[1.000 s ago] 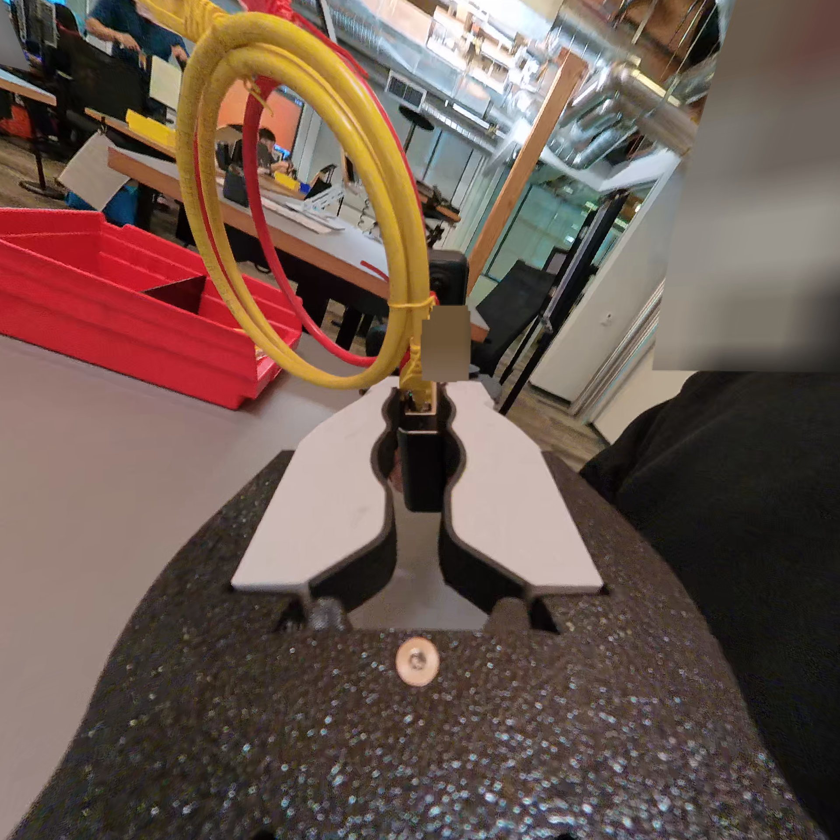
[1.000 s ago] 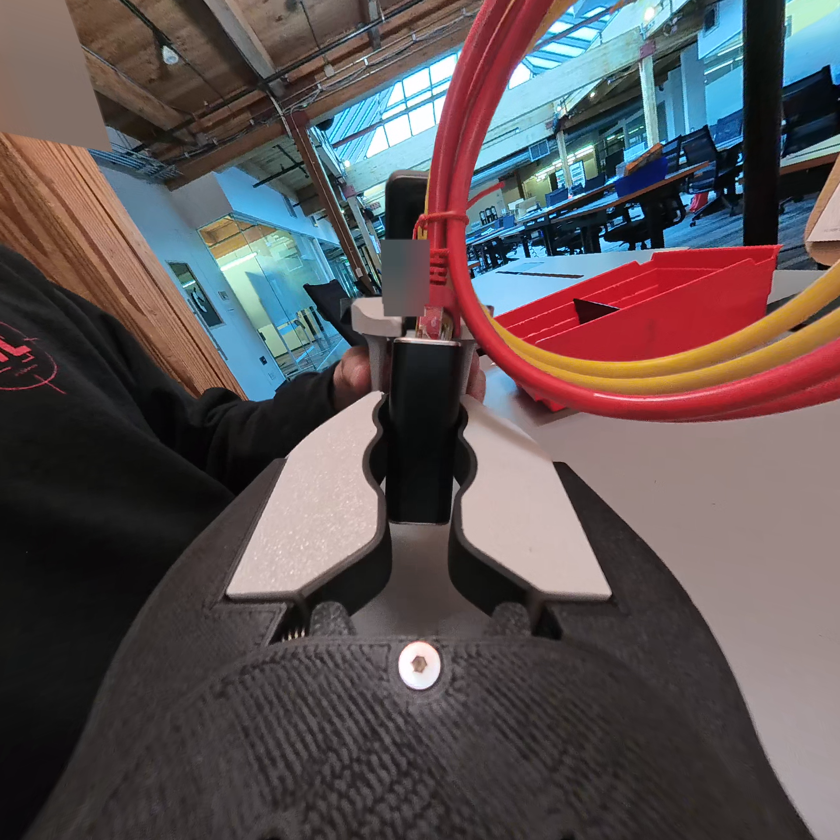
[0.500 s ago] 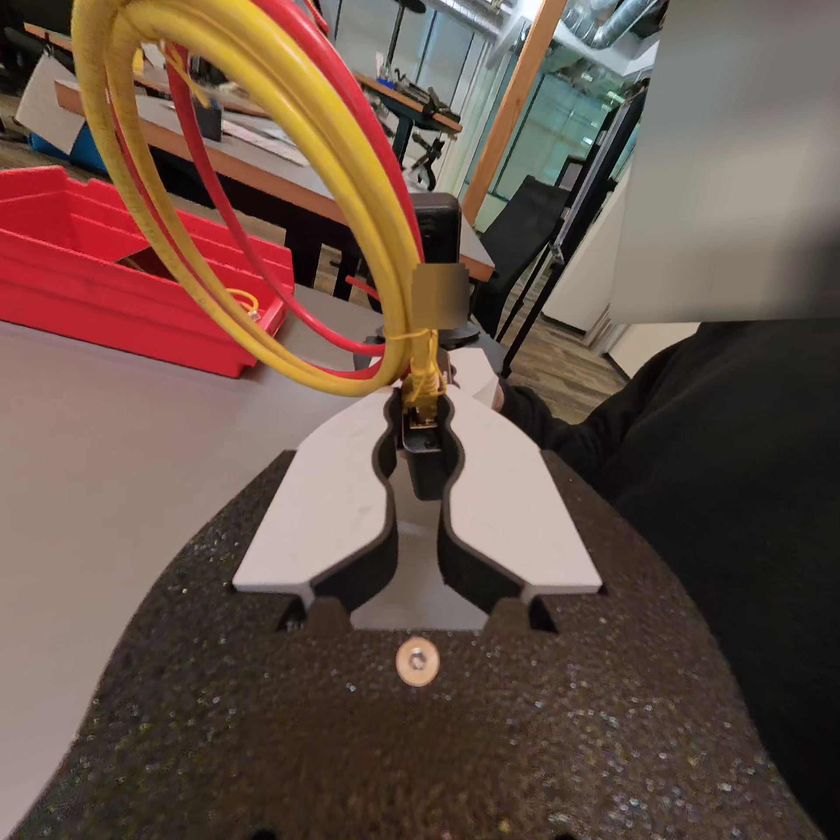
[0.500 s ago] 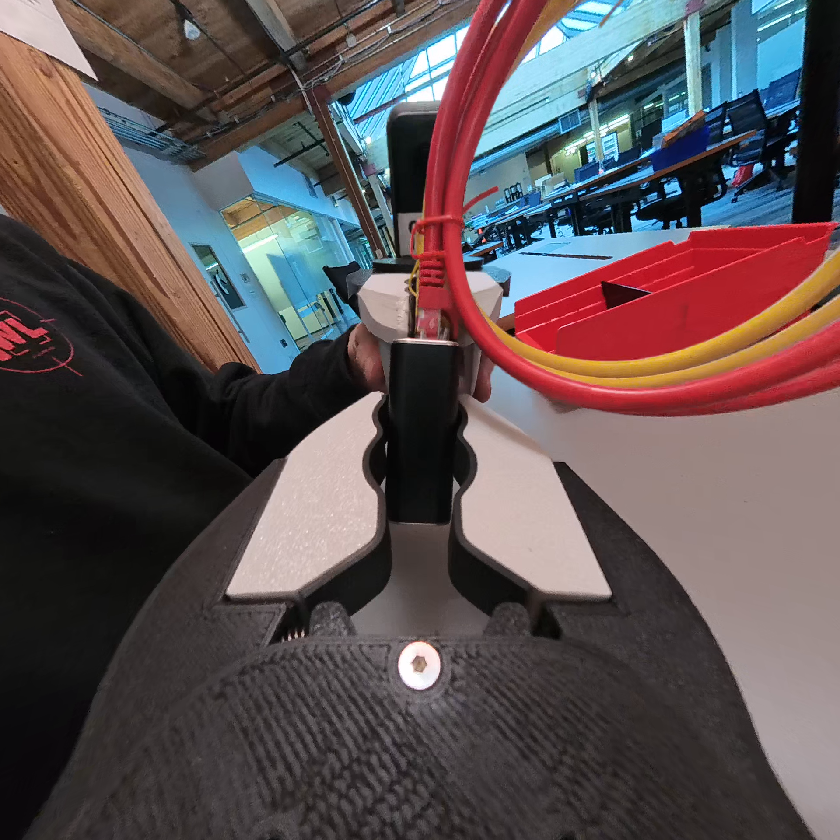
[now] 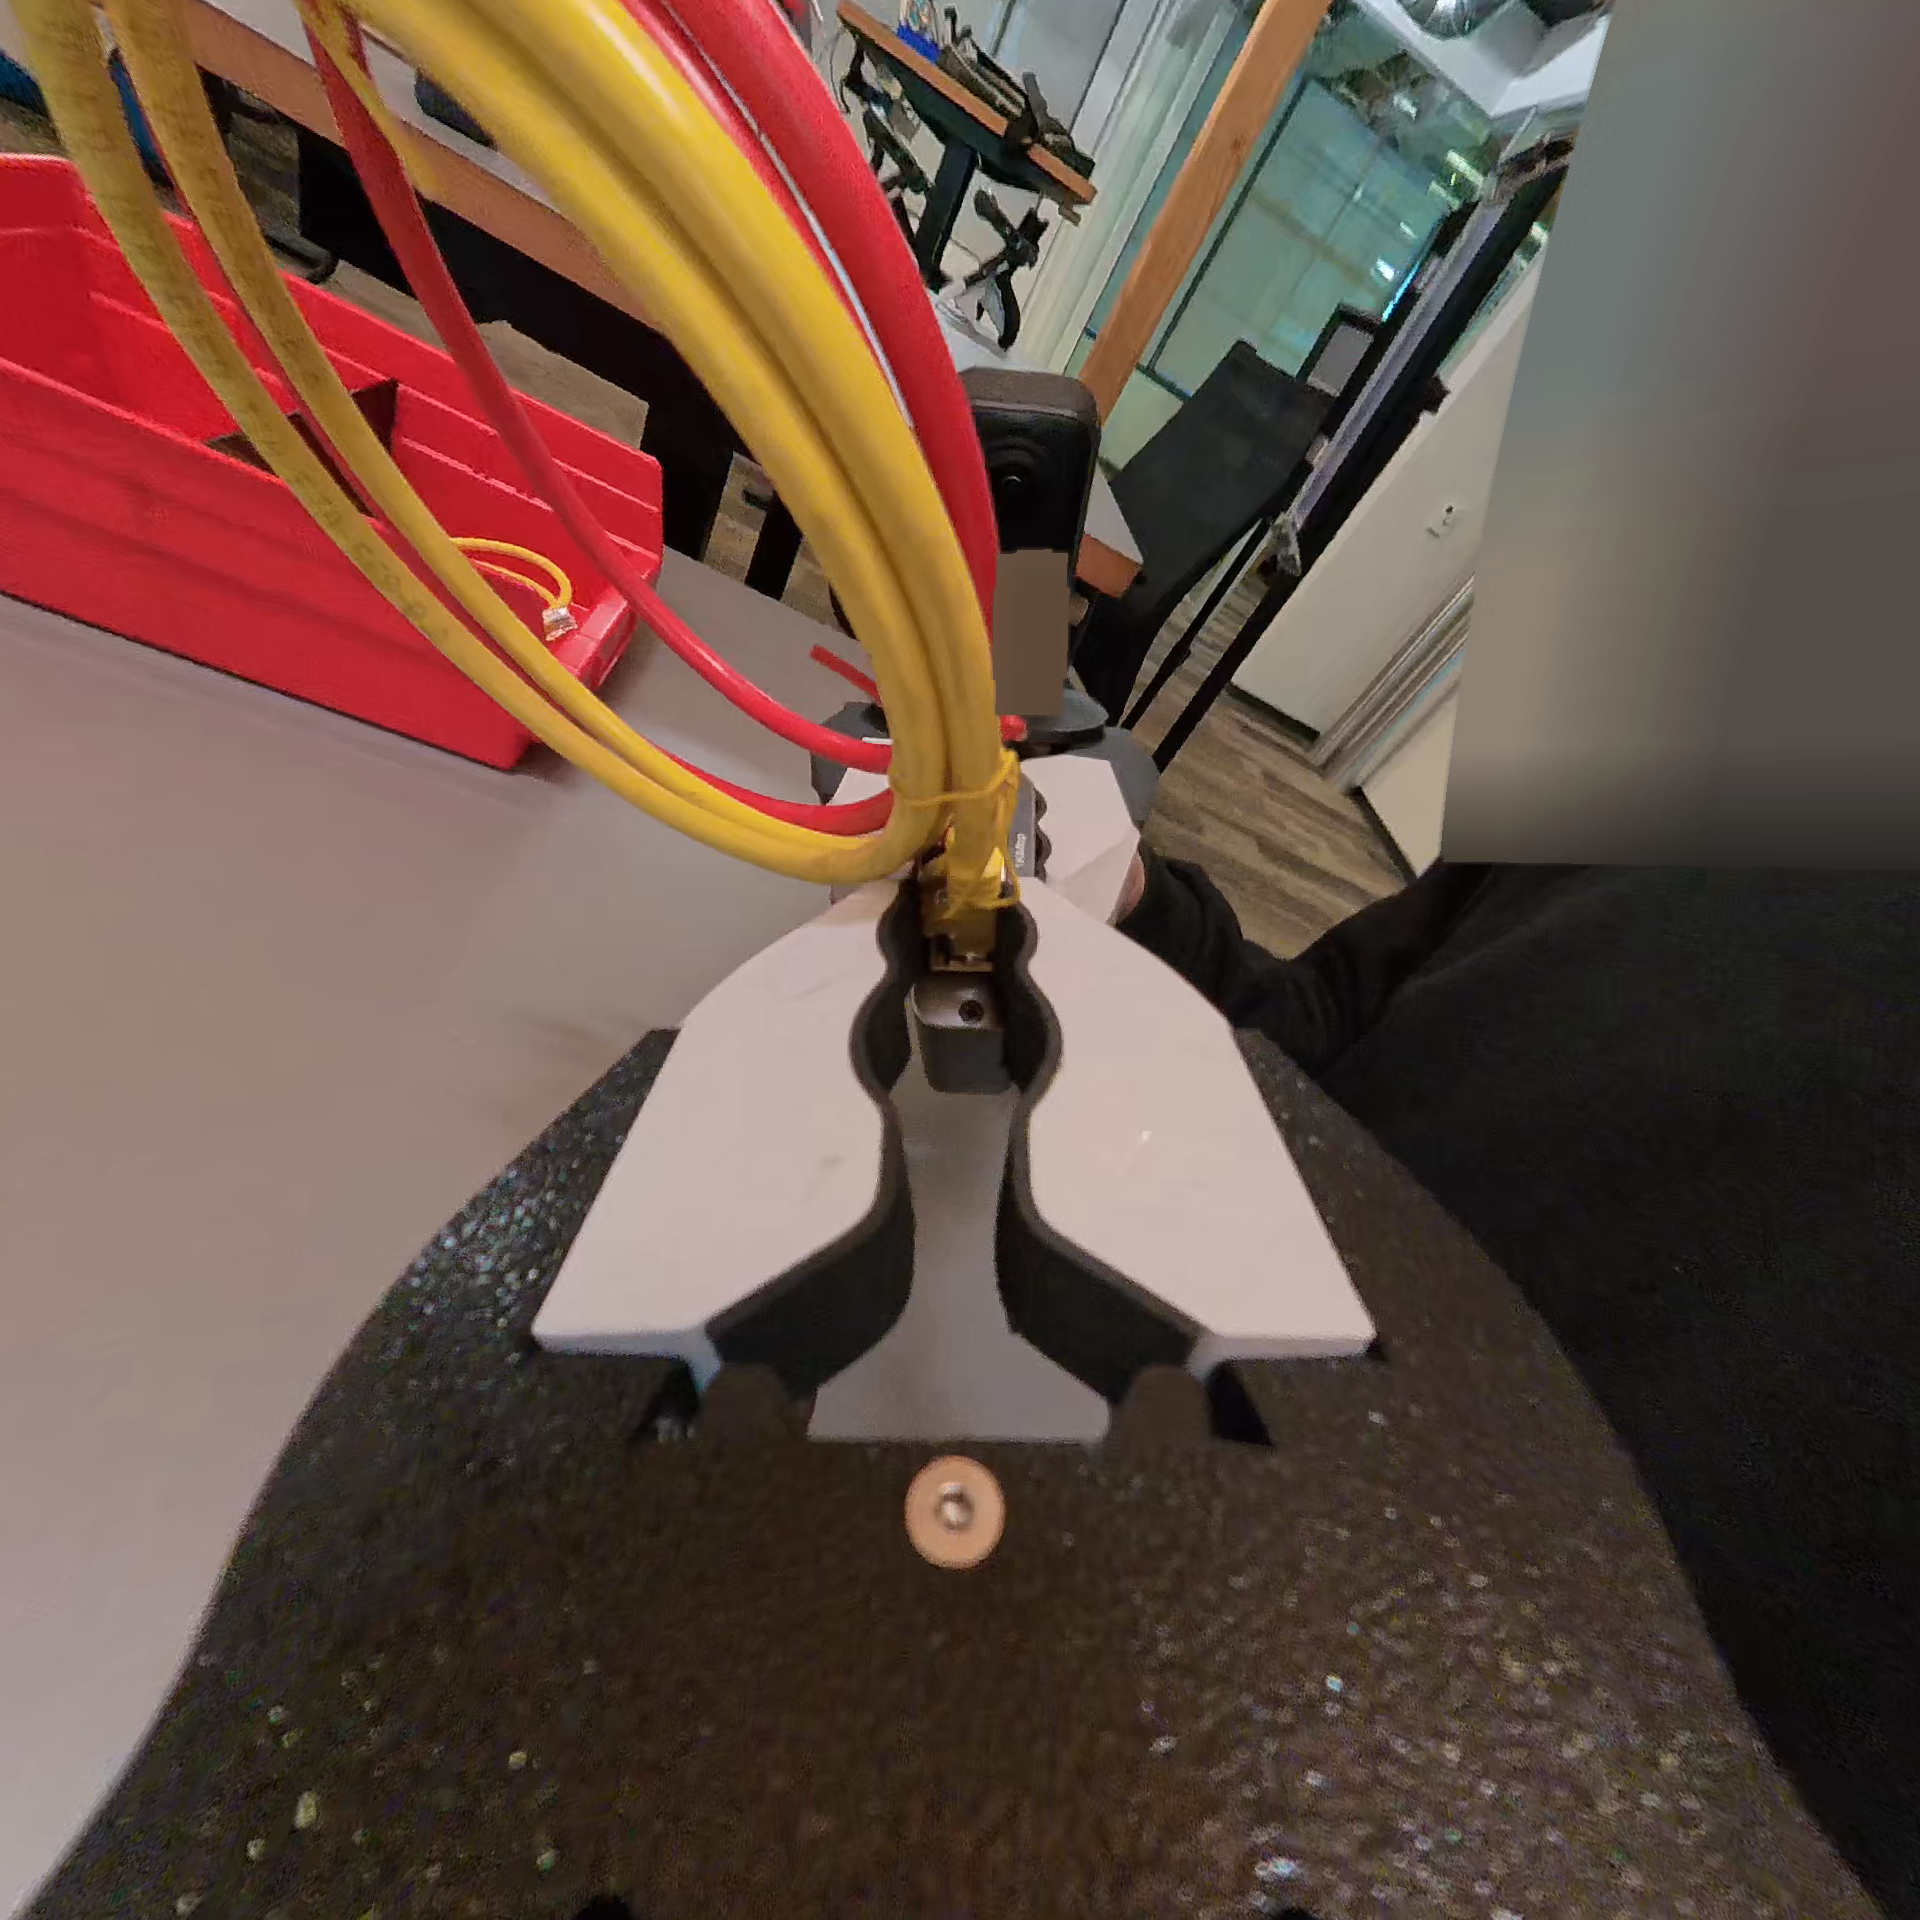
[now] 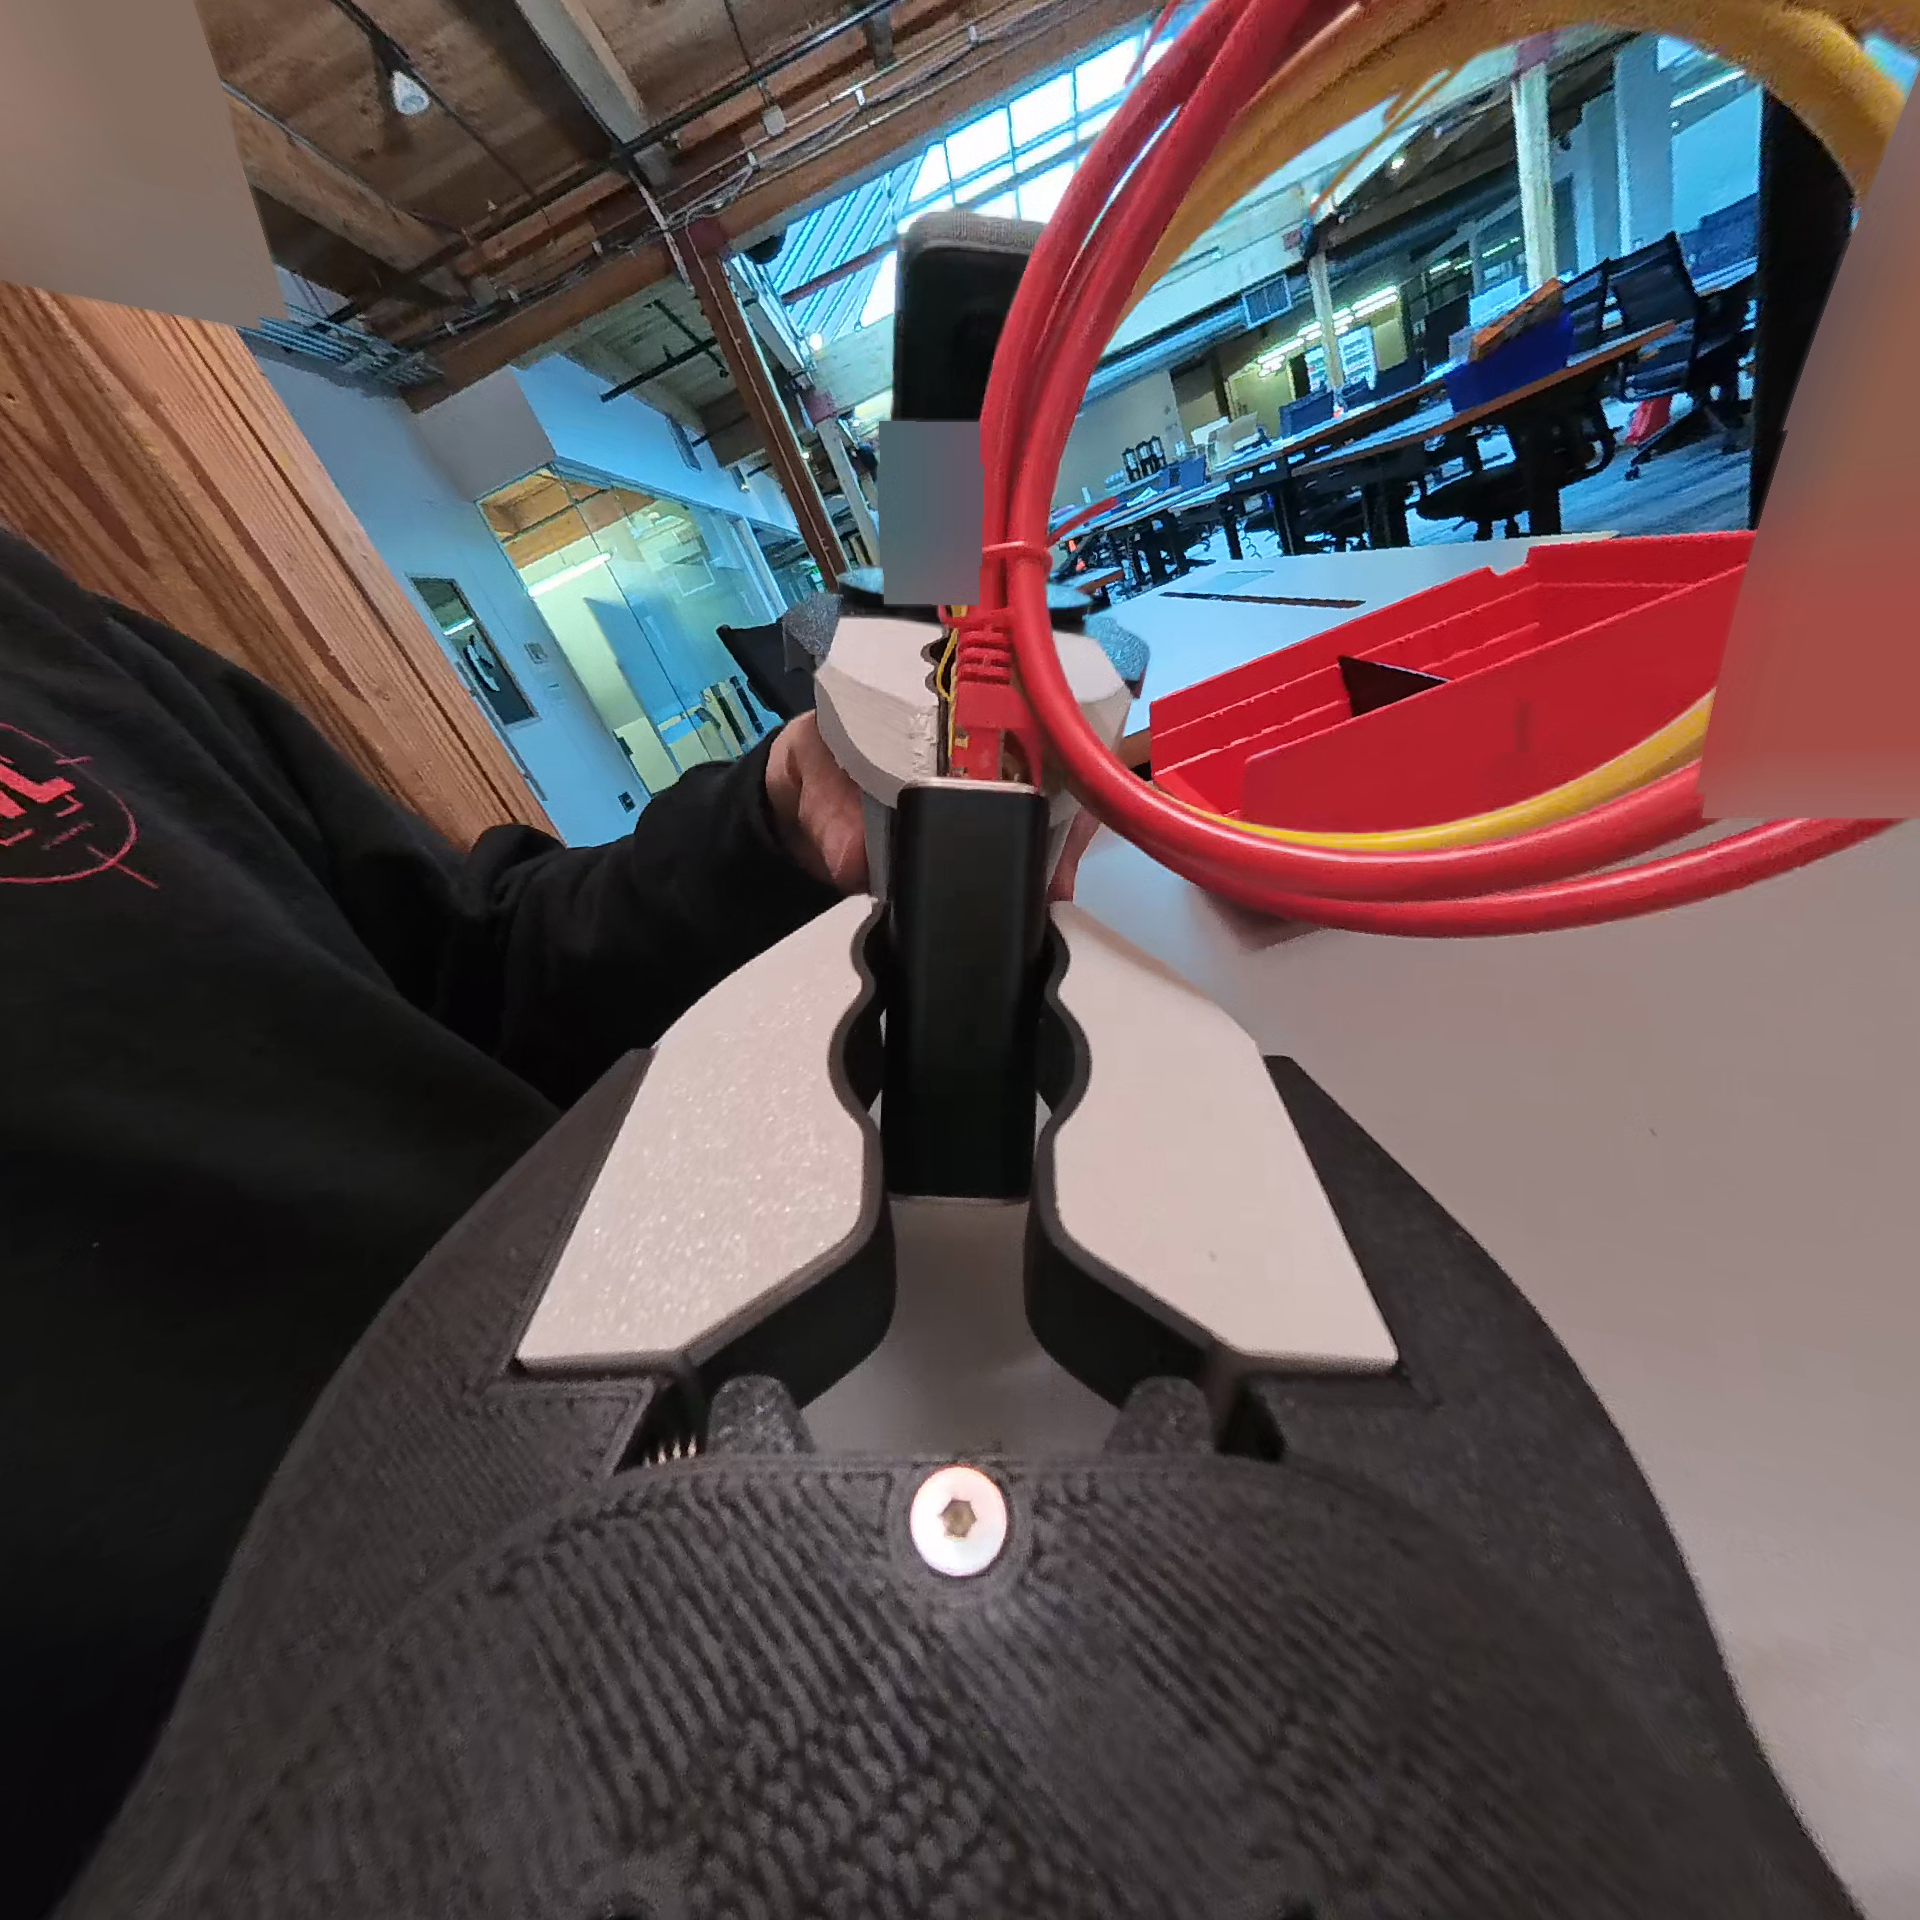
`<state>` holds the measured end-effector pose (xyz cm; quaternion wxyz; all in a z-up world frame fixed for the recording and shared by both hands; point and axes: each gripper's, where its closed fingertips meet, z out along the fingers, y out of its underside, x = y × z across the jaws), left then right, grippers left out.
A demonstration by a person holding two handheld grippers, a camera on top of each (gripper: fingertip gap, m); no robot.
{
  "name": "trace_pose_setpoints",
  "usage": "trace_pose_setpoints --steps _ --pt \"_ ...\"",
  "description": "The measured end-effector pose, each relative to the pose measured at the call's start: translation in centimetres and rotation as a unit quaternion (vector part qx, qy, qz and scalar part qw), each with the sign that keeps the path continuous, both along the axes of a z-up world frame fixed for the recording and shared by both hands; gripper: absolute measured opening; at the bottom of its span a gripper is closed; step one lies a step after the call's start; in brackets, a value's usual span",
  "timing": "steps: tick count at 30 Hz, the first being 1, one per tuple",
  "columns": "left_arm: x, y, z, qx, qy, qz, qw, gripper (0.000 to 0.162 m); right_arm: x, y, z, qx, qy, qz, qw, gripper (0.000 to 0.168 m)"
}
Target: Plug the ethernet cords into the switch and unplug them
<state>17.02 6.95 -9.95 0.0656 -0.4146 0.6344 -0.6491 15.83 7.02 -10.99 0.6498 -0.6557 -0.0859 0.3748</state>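
Above grey table (image 5: 260, 1039), both claws meet on black switch (image 6: 961, 997). Right claw (image 6: 961, 935) clamped on switch body. Left claw (image 5: 961, 935) closed on switch's other end (image 5: 961, 1039), by yellow cord's (image 5: 790, 343) plug. Red cord (image 6: 1039, 416) plugged into top beside it. Red bin (image 5: 208, 499) behind coils.

Glossy black switch (image 6: 961, 997), matt table (image 6: 1558, 1143)

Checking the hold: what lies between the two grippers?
Right wrist view: the switch, clamped in the right gripper, then the red plug, up to the left gripper, shut on the yellow plug.
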Motion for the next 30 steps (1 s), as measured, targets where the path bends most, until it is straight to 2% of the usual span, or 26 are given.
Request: trace_pose_setpoints --steps 13,18,25,30 --pt "0.6 0.9 -2.0 -0.161 0.021 0.017 0.987 0.013 0.8 0.8 -1.7 -0.046 0.015 -0.016 0.999 0.027" --pt "0.8 1.1 -2.1 -0.185 0.013 0.024 0.982 0.013 1.0 1.0 -1.8 -0.048 0.006 -0.030 0.998 0.027" --pt "1.0 0.8 -1.5 -0.171 -0.014 0.039 0.984 0.013 1.1 0.7 -1.4 -0.035 -0.028 -0.042 0.998 0.027" --pt "1.6 0.9 -1.4 -0.235 -0.001 0.058 0.970 0.013 1.6 0.8 -1.5 -0.037 -0.014 -0.050 0.998 0.028"
